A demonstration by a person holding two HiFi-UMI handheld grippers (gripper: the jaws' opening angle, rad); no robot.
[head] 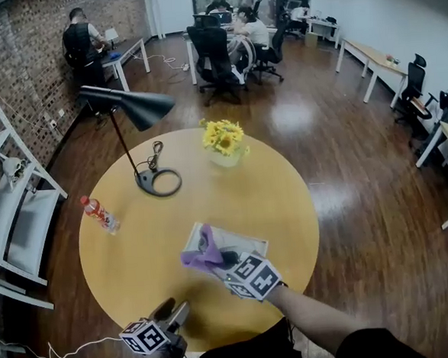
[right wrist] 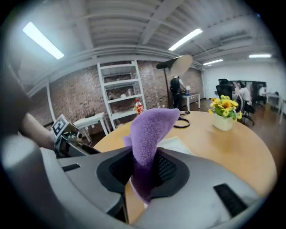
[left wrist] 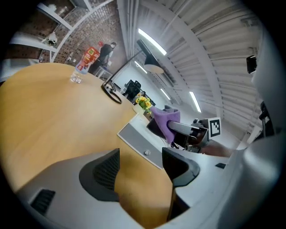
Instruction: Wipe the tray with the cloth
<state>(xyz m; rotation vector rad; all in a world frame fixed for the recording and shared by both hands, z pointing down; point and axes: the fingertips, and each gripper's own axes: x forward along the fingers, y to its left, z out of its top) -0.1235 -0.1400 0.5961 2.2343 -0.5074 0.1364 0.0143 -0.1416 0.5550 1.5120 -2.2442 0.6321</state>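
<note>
Right gripper (right wrist: 143, 167) clamps a fuzzy purple cloth (right wrist: 149, 134) over the flat grey-white rectangular tray (head: 242, 242), left gripper (left wrist: 140, 167) near the tray gapes empty, and a clear plastic bottle's (head: 99, 214) red label stays illegible.

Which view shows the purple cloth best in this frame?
The right gripper view: the purple cloth fills the centre, pinched in the jaws of the right gripper. The head view shows it small, over the tray; the left gripper view shows it from the side, farther off.
</note>
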